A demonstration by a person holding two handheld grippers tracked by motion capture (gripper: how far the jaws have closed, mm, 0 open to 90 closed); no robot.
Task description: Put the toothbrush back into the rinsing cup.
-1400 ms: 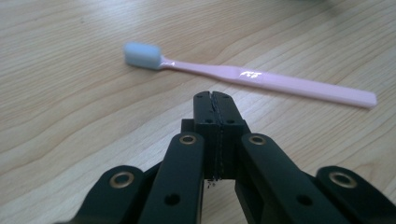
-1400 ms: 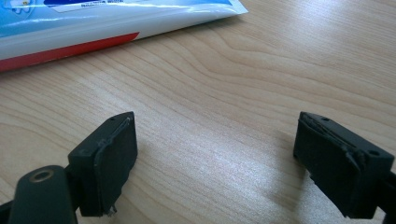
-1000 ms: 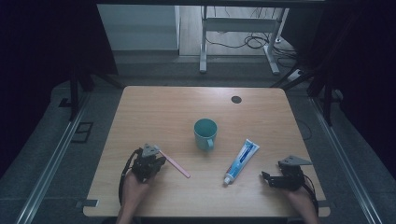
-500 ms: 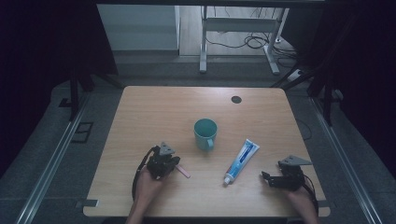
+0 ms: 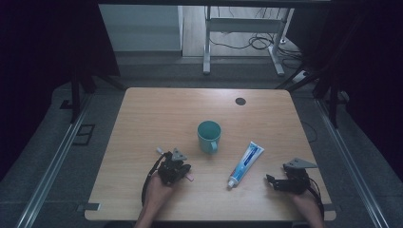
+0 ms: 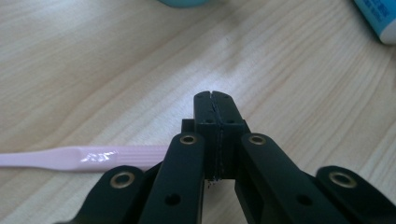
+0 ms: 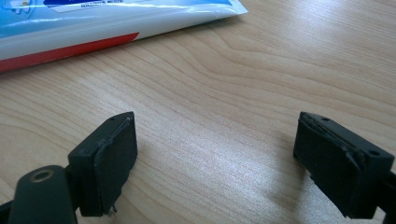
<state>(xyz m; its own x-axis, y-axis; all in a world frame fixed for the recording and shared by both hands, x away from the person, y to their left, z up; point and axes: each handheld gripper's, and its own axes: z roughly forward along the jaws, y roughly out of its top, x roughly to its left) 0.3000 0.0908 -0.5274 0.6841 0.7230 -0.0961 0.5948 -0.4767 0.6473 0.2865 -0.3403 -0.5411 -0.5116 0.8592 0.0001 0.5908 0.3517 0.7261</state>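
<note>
A pink toothbrush [image 6: 88,157] lies flat on the wooden table [image 5: 157,109]. My left gripper [image 5: 183,170] hovers right over it, jaws shut pad to pad [image 6: 215,100] with nothing between them. The handle runs off to the left behind its jaws, and a pink end [image 5: 190,178] pokes out beside the gripper. A teal mug [image 5: 209,135] stands upright just beyond it. A blue and white toothpaste tube [image 5: 244,163] lies to the mug's right, cap toward me. My right gripper [image 5: 272,182] rests at the front right, open and empty [image 7: 215,154], a short way from the tube [image 7: 93,28].
A round dark cable hole [image 5: 240,101] sits near the table's far right edge. Beyond the table, a metal desk frame [image 5: 206,42] and cables lie on the floor. The mug's base [image 6: 184,2] and the tube's cap [image 6: 380,18] edge the left gripper view.
My left gripper has slid to the right and now covers the middle of the toothbrush, which has stayed put. The right gripper has not moved.
</note>
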